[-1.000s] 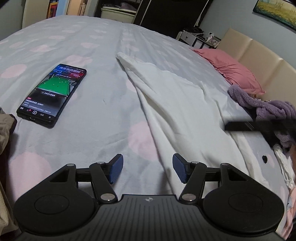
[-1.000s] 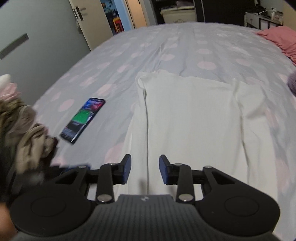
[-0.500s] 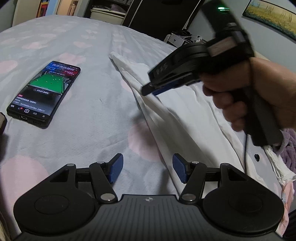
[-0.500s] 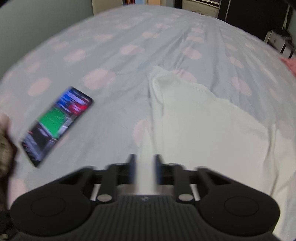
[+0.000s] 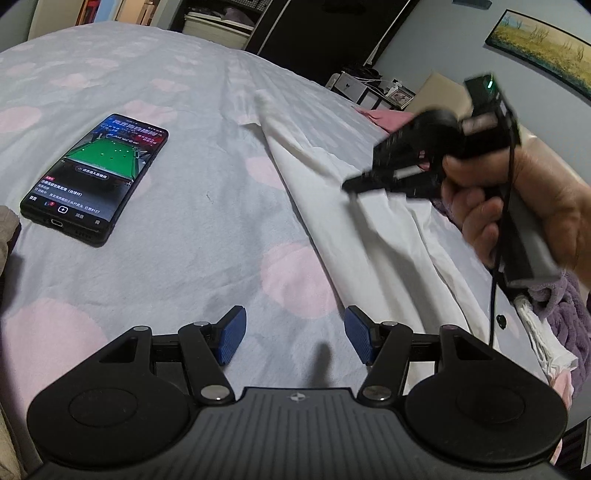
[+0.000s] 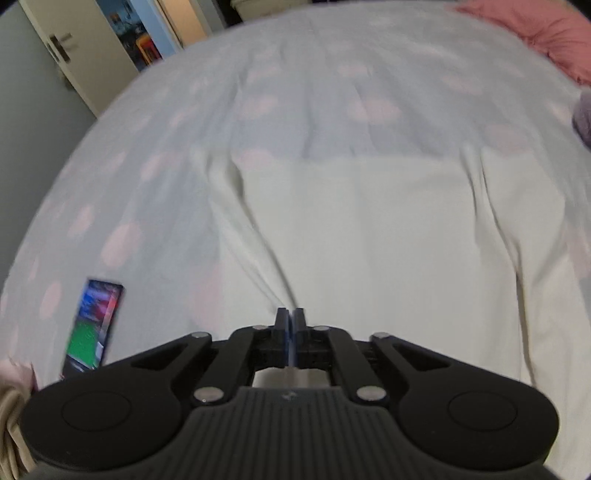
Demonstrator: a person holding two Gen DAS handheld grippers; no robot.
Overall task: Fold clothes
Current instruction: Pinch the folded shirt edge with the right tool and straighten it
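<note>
While left claw (image 5: 291, 338) gapes: one white garment (image 6: 369, 236), one phone (image 5: 96, 177).

Smartphone (image 5: 95, 178) lies flat on the bed (image 5: 192, 236), screen lit with a green snooker table. Bedsheet is grey-blue with pink dots. Pink pillow (image 6: 535, 33) at the headboard end, purple fleece (image 5: 569, 321) bunched near it. Framed landscape painting (image 5: 543, 44) on the wall.

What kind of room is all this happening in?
Most likely a bedroom at home: a wide bed under a pink-dotted sheet, a pink pillow by a padded headboard, and a framed painting on the wall.
</note>
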